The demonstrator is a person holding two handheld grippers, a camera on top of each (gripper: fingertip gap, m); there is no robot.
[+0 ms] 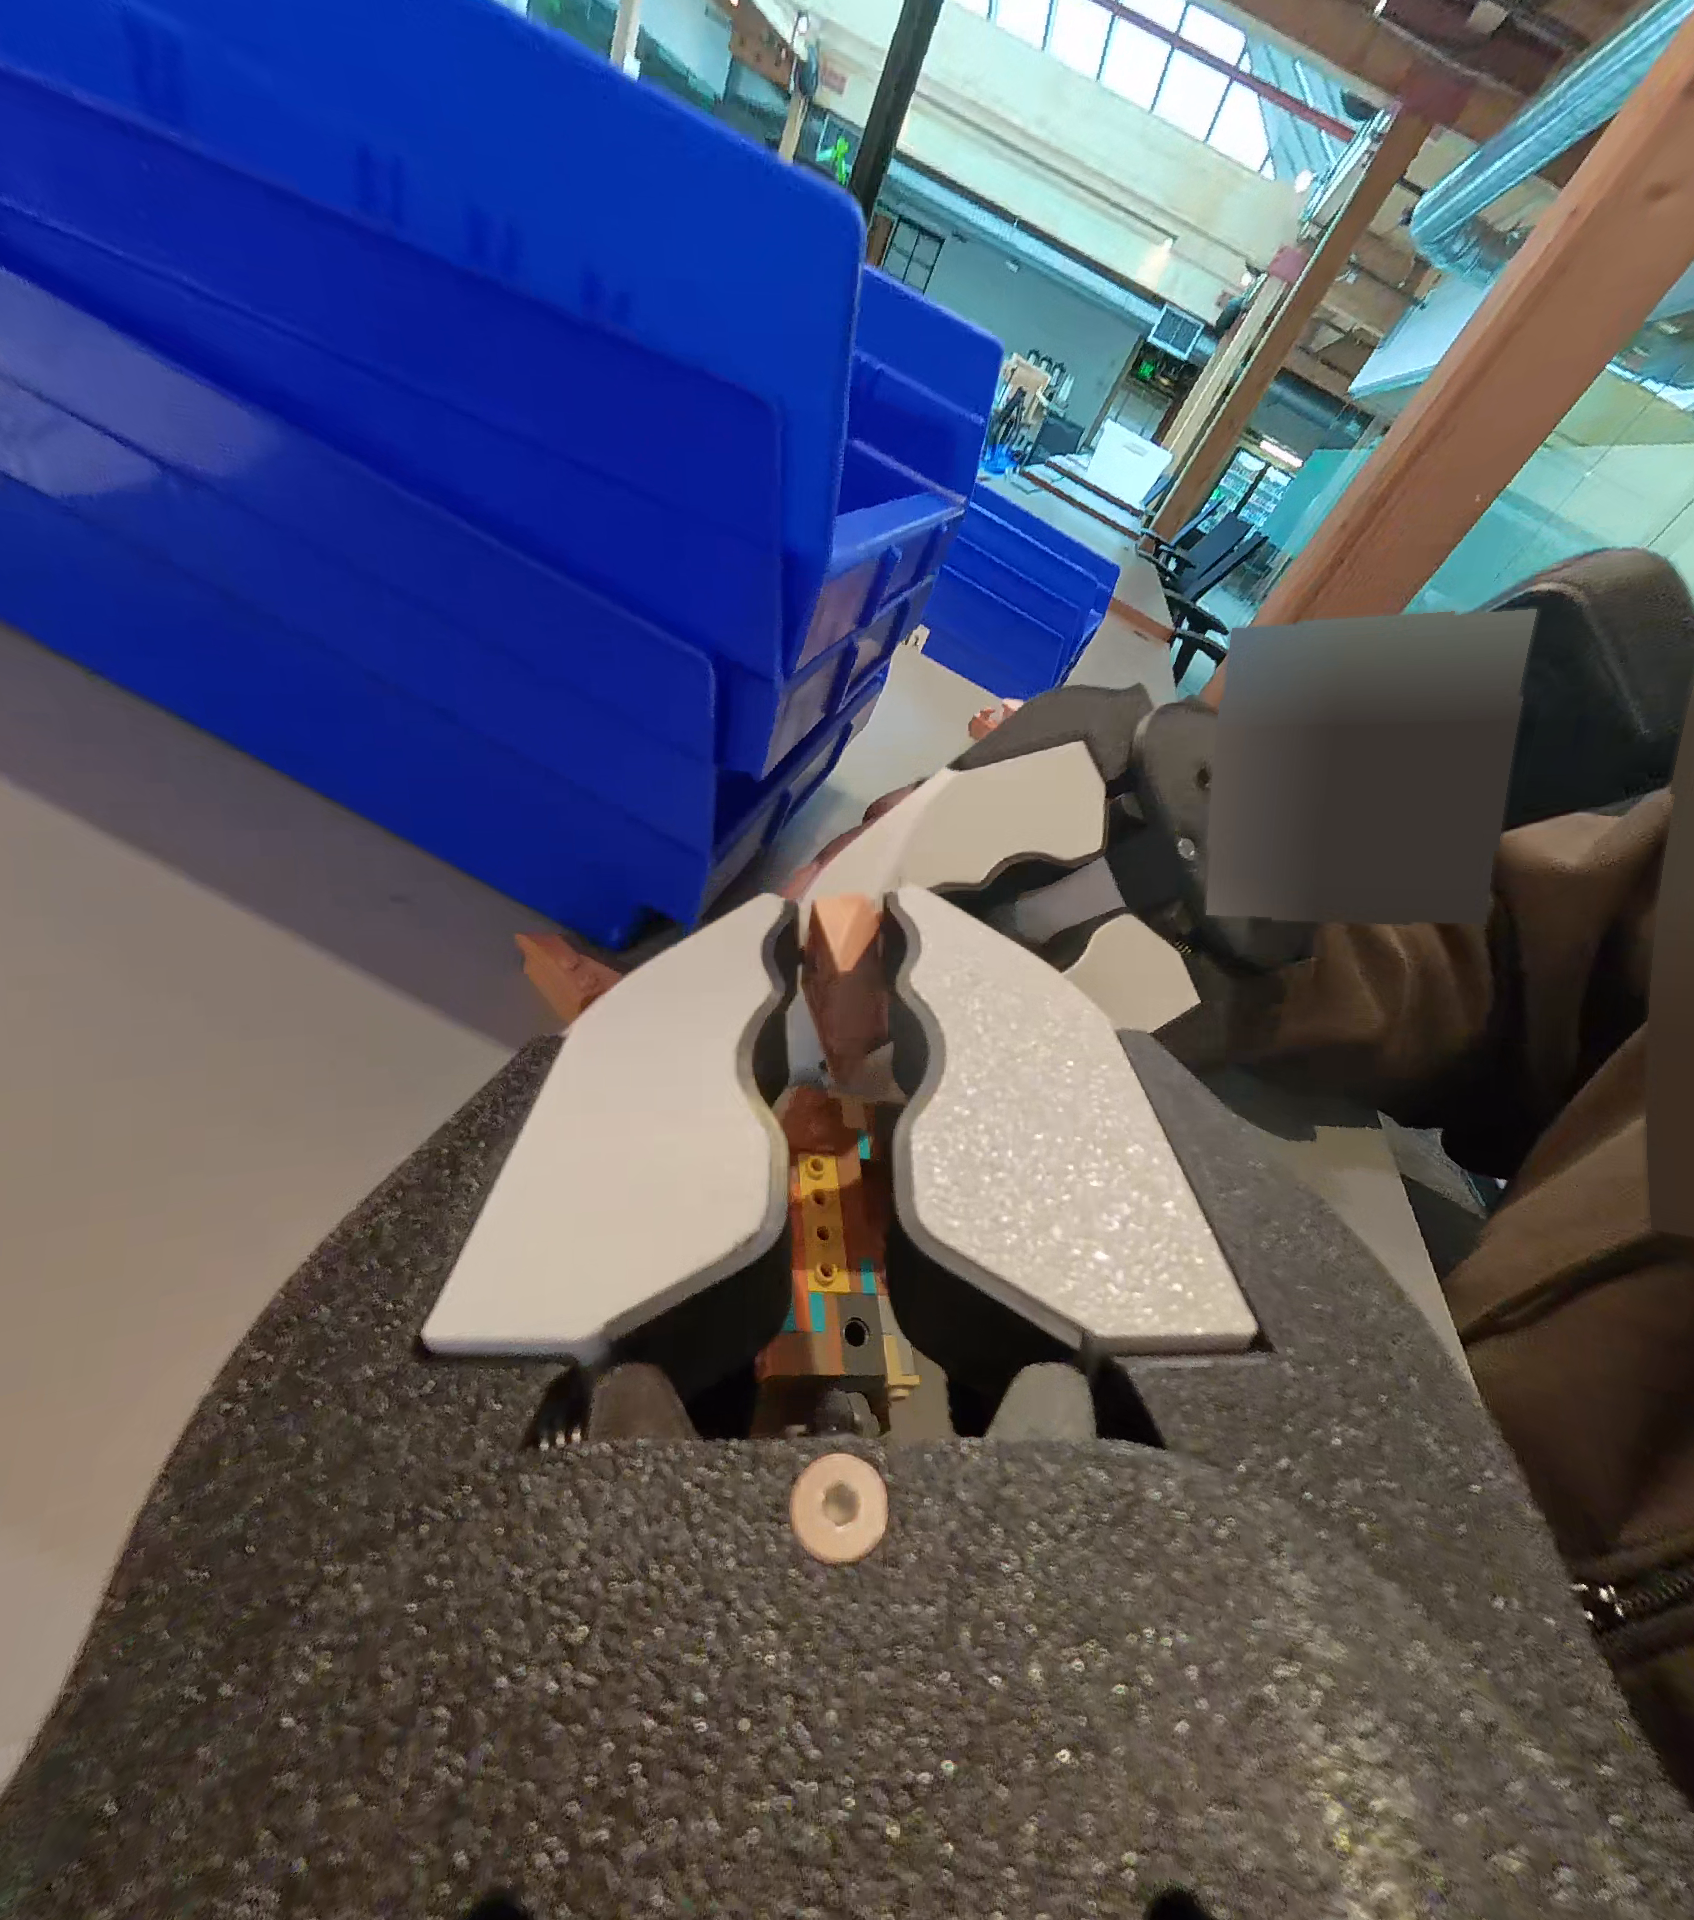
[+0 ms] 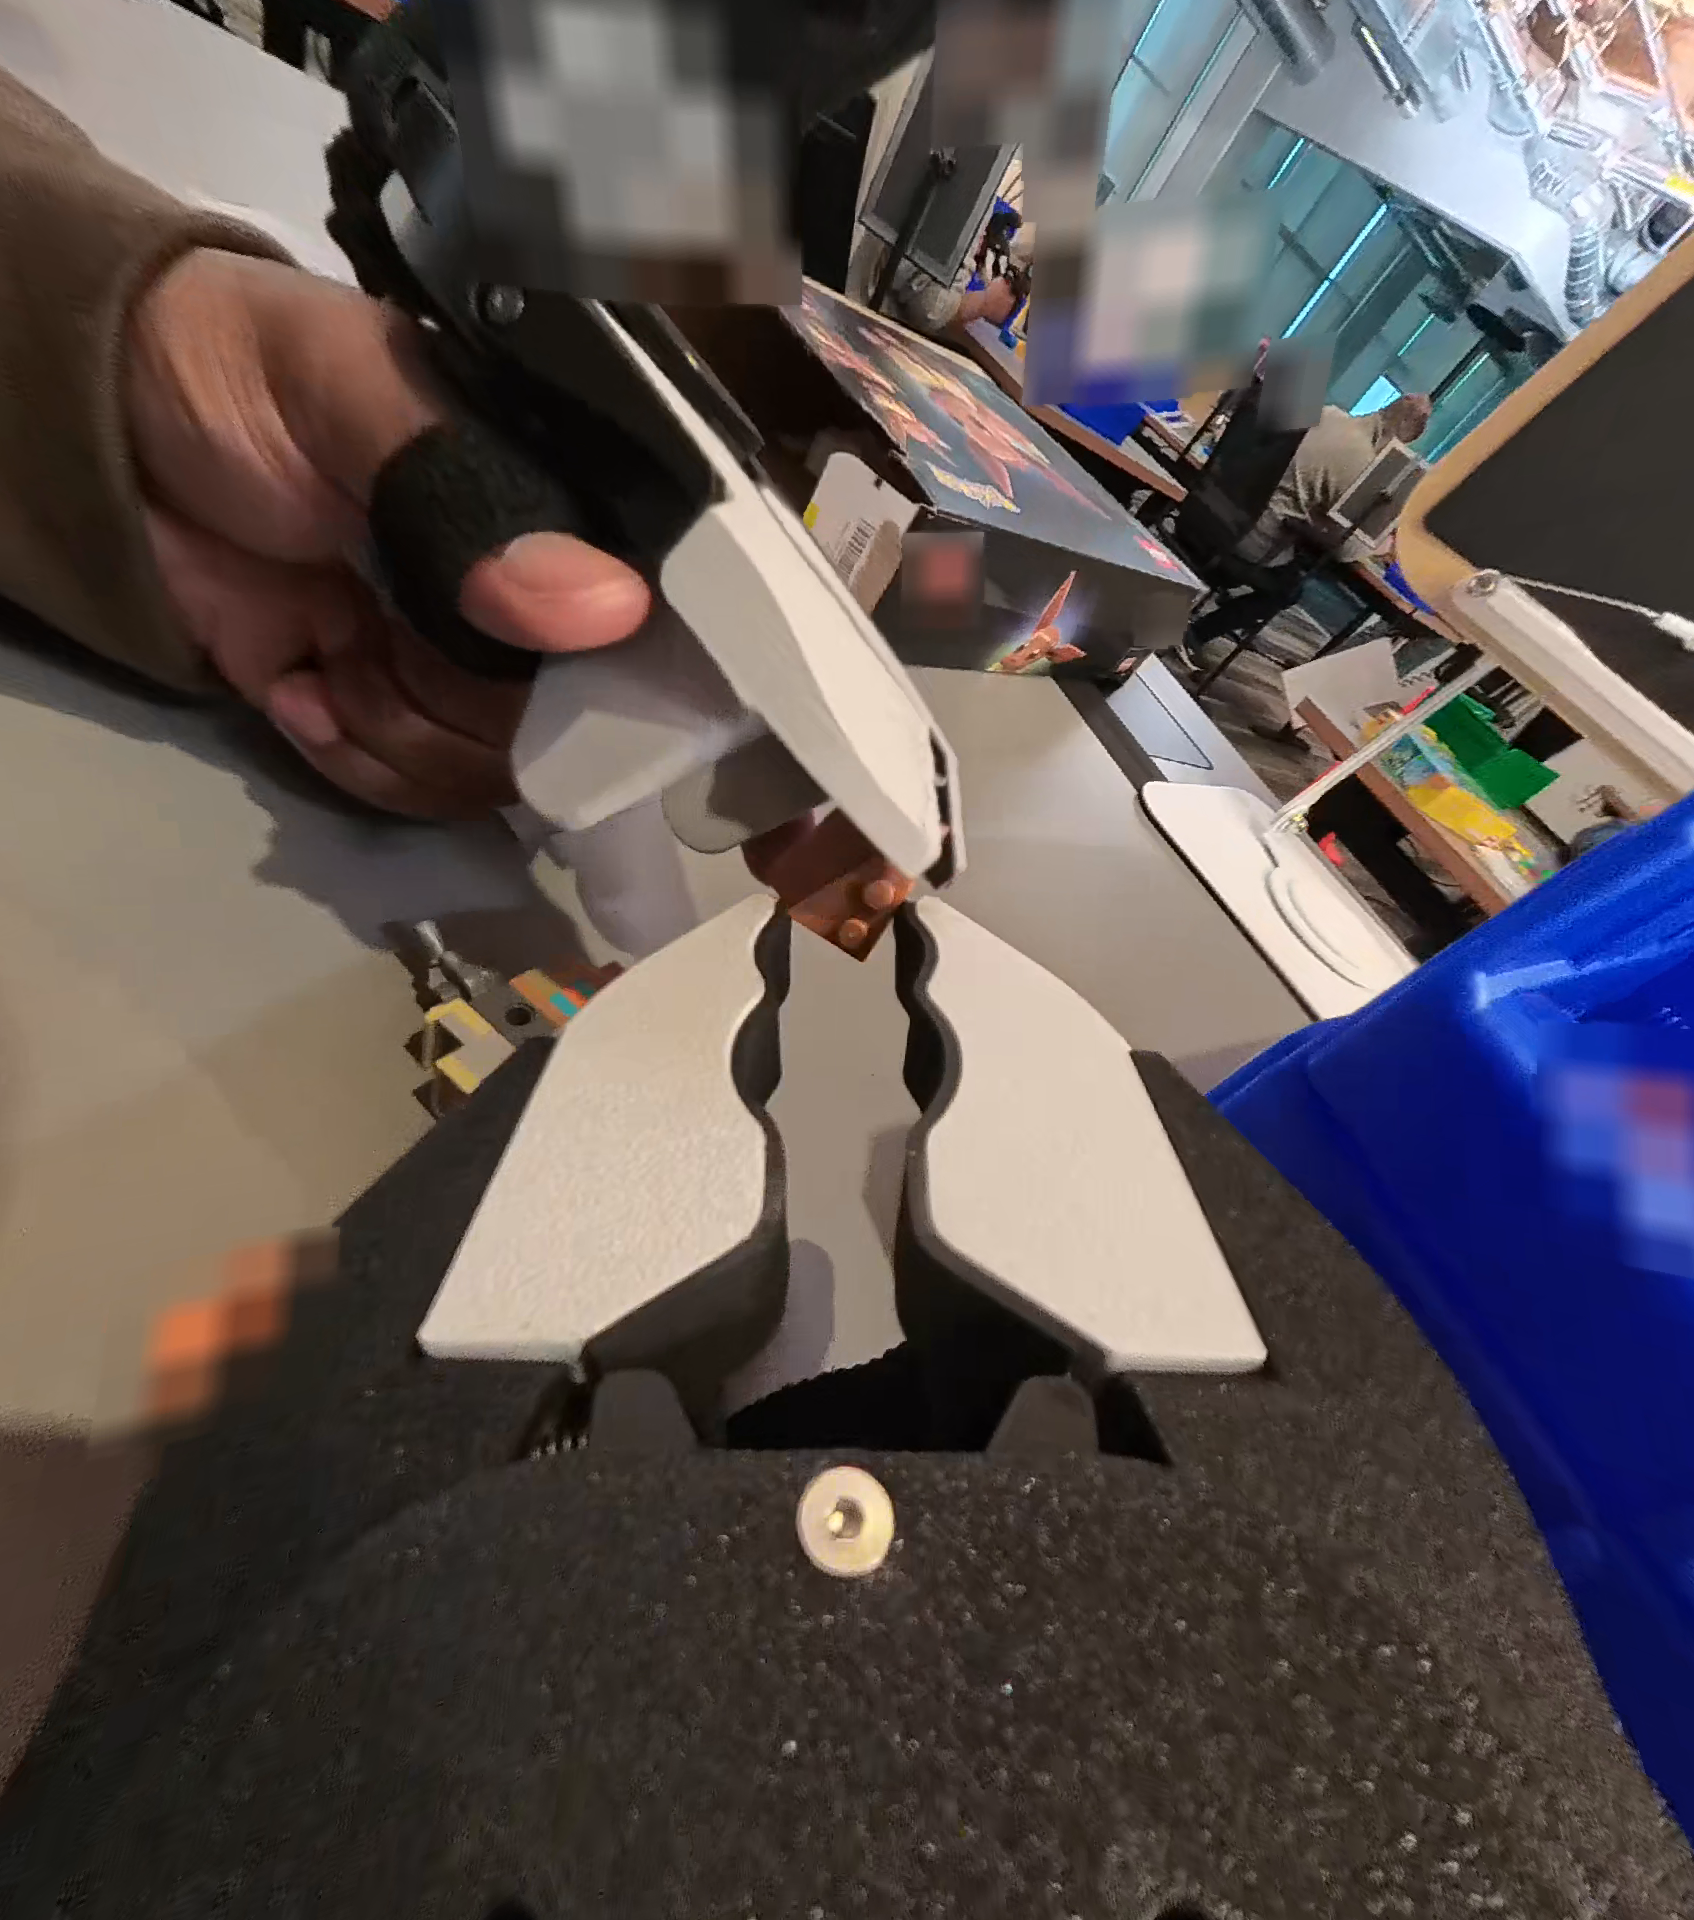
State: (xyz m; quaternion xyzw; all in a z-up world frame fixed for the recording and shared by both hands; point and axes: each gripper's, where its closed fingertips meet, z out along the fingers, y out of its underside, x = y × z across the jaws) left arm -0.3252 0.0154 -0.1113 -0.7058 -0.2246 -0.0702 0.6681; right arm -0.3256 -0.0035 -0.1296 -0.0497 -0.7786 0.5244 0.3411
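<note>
- I have a small brown brick piece (image 1: 841, 982) pinched between the tips of my left gripper (image 1: 838, 935), held up off the grey desk (image 1: 147, 1039).
- My right gripper (image 2: 843, 935) has its tips closed in on a brown studded plate (image 2: 848, 914), which seems to be that same piece; the two grippers meet tip to tip there.
- The left gripper (image 2: 822, 748) comes in from above in the right wrist view, a bare hand (image 2: 303, 540) round its handle.
- How much has been done I cannot judge; both grippers are on the piece, and it is joined to nothing that I can see.
- Only the left wrist view shows the brick model (image 1: 827, 1236) of brown, yellow and teal lying under the fingers, and the stacked blue bins (image 1: 355, 468) just behind.
- Only the right wrist view shows the printed box (image 2: 978, 468) on the desk and a white pad (image 2: 1269, 894) further off.
</note>
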